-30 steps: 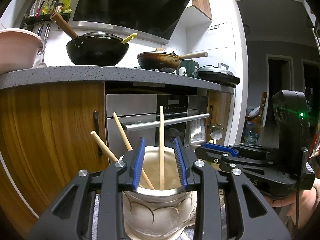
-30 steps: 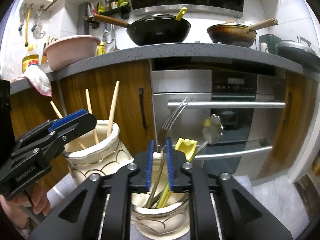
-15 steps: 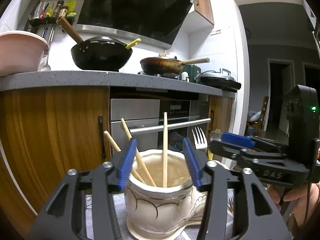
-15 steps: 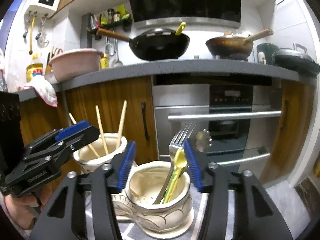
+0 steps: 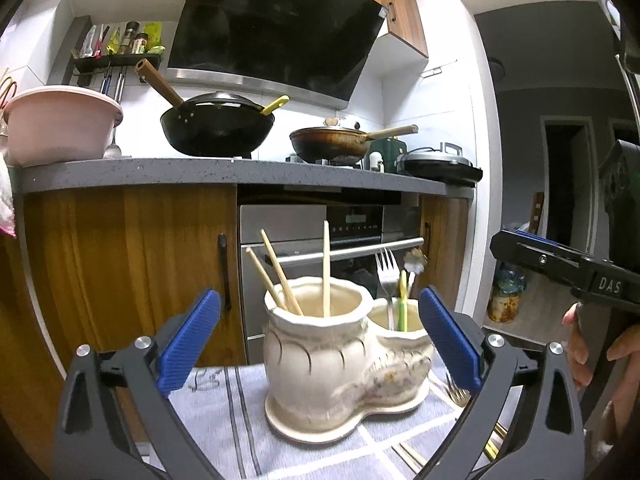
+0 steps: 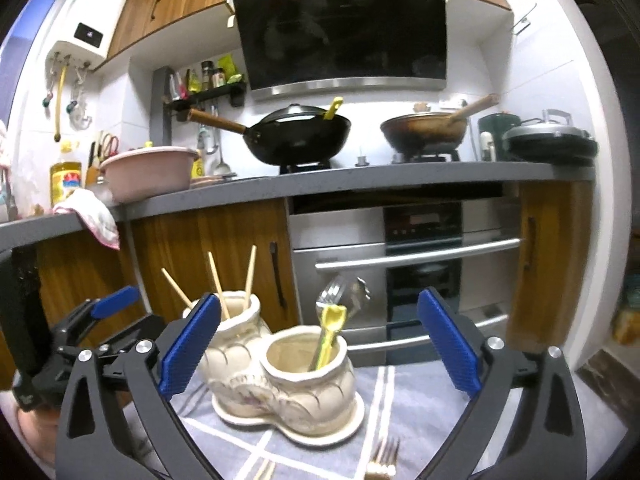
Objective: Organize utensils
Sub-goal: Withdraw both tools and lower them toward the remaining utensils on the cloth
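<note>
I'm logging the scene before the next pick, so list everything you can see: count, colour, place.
ceramic holder: one, cream, two joined cups on the striped cloth
chopsticks: three, light wood, standing in the taller cup
fork: one, silver, in the shorter cup
yellow utensil: one, same cup
flower-ended utensil: one, silver, same cup
loose fork: one, gold, on the cloth in front; a chopstick tip lies near it
wok: one, black, on the hob
pan: one, brown, right of the wok
basin: one, pink, on the grey counter
oven: one, steel, under the counter
left gripper: blue pads, jaws opening, nothing gripped
right gripper: blue pads, jaws opening, nothing gripped
</note>
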`<state>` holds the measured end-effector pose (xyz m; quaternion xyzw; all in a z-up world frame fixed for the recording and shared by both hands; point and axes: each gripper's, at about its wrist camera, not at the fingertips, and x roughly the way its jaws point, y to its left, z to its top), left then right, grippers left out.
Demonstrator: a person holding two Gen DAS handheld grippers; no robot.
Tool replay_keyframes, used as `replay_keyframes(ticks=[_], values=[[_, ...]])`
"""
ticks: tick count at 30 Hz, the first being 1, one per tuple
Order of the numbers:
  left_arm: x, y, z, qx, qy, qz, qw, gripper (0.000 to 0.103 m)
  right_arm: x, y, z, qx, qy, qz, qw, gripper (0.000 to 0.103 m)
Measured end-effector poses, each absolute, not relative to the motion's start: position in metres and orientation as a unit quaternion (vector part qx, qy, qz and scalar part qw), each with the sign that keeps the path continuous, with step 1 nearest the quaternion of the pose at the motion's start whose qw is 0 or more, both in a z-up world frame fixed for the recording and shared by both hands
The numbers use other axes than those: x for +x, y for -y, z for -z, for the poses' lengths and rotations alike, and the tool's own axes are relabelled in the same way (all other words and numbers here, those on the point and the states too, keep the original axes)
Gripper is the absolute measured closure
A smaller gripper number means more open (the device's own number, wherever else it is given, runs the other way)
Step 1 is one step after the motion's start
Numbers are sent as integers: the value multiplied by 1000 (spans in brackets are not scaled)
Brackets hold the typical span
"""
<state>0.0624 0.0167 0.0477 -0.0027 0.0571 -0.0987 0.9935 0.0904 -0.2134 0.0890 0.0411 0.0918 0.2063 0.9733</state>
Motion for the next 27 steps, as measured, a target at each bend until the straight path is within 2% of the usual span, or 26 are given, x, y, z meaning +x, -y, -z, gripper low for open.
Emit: replay_keyframes(ticks=[20,27], values=[[19,-27,-19,-22,-136,72,988,5,46,263,-39,42,-171,-133,975,5],[16,-21,-3,-26,-192,82,978,5,52,257,-18,11,-233,-122,965,5]])
